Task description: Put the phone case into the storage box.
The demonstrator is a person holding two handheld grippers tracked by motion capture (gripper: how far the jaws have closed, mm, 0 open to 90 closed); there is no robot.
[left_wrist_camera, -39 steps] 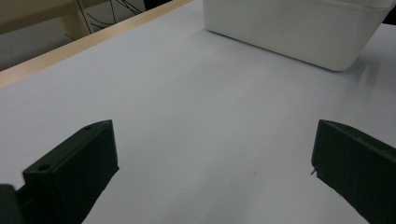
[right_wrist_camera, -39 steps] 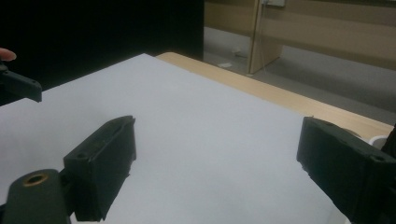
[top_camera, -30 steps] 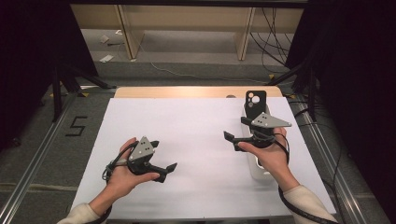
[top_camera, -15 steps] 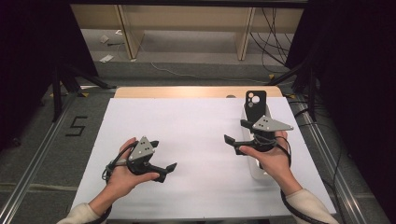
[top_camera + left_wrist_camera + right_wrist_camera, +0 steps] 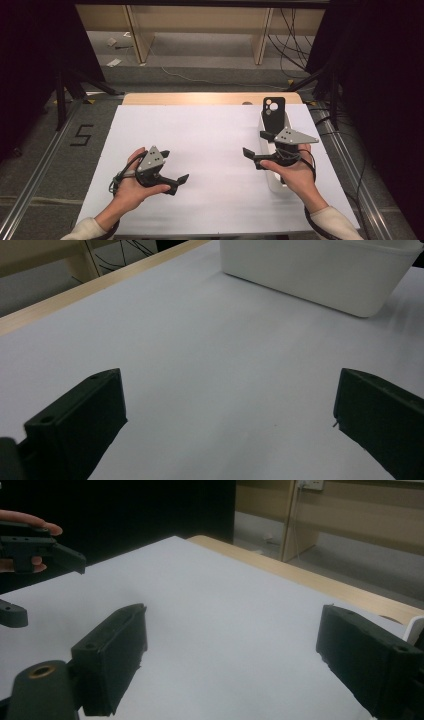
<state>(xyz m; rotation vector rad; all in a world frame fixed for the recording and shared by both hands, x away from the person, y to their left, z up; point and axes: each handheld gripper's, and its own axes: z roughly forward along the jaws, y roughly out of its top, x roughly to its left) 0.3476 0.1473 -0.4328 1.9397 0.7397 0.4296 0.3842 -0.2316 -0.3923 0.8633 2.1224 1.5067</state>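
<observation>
Item: black phone case (image 5: 273, 113), standing upright in a white tub (image 5: 274, 178) at the bench's (image 5: 210, 140) right edge. Likely light, thin, slightly flexible, smooth; best pinched by its side edges. Left tongs (image 5: 174, 168) and right tongs (image 5: 256, 144): both spread, empty.

Left gripper (image 5: 174, 167), lower left of the high view, and right gripper (image 5: 256, 147), right of centre, both gape empty, jaws pointing inward

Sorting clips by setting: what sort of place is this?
Probably a lab recording bench: a white-covered table ringed by metal rails, loose cables on the bare floor, and a "5" marker beside it.
</observation>
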